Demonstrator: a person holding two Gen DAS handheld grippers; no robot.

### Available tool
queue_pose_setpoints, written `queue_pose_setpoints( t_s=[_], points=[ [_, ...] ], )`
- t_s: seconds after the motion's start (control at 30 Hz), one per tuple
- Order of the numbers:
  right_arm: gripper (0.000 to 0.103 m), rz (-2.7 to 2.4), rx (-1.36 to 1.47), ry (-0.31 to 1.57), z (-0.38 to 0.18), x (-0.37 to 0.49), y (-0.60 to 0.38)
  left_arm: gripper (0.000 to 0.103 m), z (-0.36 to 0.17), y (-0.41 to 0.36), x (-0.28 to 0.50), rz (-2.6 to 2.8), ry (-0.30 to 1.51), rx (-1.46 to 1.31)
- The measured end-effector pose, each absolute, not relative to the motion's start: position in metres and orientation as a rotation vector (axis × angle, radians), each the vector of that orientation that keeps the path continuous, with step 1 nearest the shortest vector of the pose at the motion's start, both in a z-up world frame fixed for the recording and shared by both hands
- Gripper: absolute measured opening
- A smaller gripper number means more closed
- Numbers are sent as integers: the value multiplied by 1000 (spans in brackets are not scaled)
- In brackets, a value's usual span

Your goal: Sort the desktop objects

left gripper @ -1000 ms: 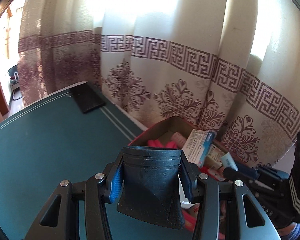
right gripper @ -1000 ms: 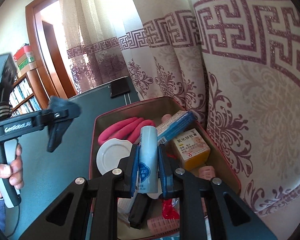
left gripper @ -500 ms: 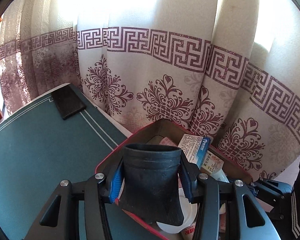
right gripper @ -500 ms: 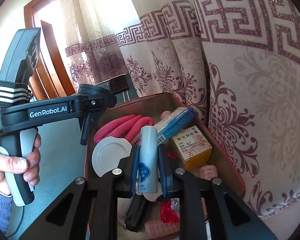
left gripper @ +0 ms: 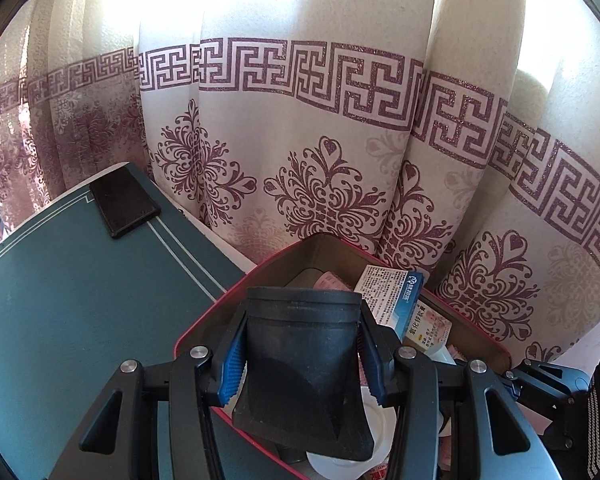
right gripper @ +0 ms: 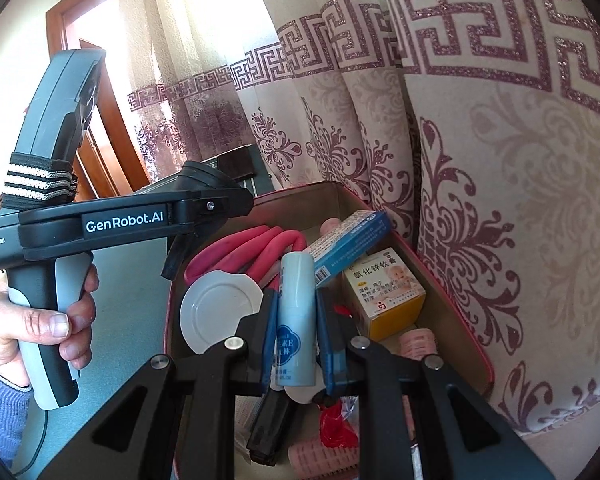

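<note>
Both grippers had advanced over the red-rimmed metal box [right gripper: 452, 280]; left gripper [left gripper: 300, 340] jaws clamped a black rubber funnel [left gripper: 300, 364], right gripper [right gripper: 296, 328] jaws a pale-blue tube [right gripper: 296, 312]. Neither was yet dropped in; 1 black wallet [left gripper: 124, 202] lay far left on the tabletop [left gripper: 80, 300].

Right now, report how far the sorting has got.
Done: the red-rimmed box already holds a white lid, pink rods, a yellow carton and a blue carton. In hand: the left gripper holds a black flared piece over the box, and the right gripper holds a pale blue tube above it. Left: releasing both, and a black flat item lying on the table.
</note>
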State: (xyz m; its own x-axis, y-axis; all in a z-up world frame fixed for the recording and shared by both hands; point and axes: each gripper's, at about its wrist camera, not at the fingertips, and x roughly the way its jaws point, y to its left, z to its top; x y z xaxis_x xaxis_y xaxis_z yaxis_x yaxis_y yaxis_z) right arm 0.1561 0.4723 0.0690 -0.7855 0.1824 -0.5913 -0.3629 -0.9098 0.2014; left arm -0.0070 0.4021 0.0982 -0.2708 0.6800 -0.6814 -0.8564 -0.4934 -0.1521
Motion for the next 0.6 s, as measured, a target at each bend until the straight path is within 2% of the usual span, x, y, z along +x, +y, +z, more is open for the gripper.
queue_pose_setpoints(
  t_s=[0.13,0.17,0.2,0.27,0.43,0.5,0.53,0.57,0.6],
  points=[
    [21,2685,-844,446,68,157,472,51,94,402,-9,1910,302,-882],
    [21,2684,-845,450,68,157,473,55,94,402,-10,1906,298,-889],
    [21,2682,-846,457,67,157,473,67,93,401,-10,1905,292,-896],
    [21,2680,-848,471,67,157,474,84,93,398,-11,1919,281,-889],
    [22,2679,-855,481,67,158,473,84,96,392,-14,1931,262,-889],
    [25,2682,-853,482,68,159,473,85,98,388,-14,1938,257,-892],
    [32,2682,-851,484,68,160,472,85,99,386,-14,1941,253,-893],
    [45,2683,-848,491,69,161,472,85,100,383,-13,1944,249,-893],
    [53,2684,-842,500,69,162,473,85,101,380,-12,1947,247,-891]
  ],
)
